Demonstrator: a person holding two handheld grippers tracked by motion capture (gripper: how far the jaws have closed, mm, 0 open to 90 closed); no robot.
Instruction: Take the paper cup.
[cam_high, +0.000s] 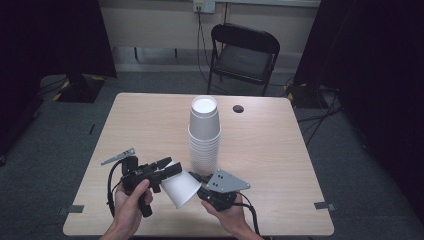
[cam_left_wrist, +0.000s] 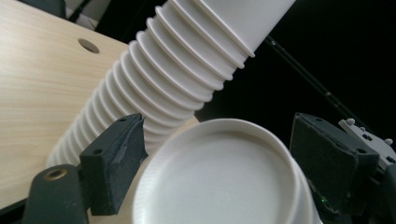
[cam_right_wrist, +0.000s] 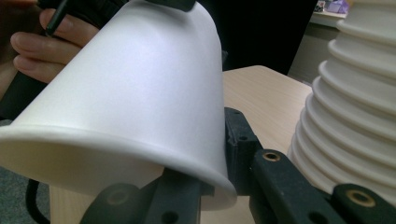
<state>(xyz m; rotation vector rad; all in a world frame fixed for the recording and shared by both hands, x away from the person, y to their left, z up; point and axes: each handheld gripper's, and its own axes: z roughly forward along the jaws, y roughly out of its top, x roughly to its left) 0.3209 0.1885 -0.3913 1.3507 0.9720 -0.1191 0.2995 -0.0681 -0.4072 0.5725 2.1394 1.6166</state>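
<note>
Single paper cup (cam_high: 179, 187) lies tilted, just in front of the cup stack (cam_high: 204, 135) on the surface (cam_high: 150, 125). Left tongs (cam_high: 170, 167) clamp its base end; right tongs (cam_high: 202, 187) pinch its rim, nearly closed.

A tall stack of white paper cups (cam_high: 204, 135) stands upside down near the middle of the light wooden desk (cam_high: 150, 125); a single white paper cup (cam_high: 180, 187) lies tilted just near-left of it, between the left hand-held gripper (cam_high: 167, 167) and the right hand-held gripper (cam_high: 200, 184); a black folding chair (cam_high: 243, 55) stands beyond the far edge.
</note>
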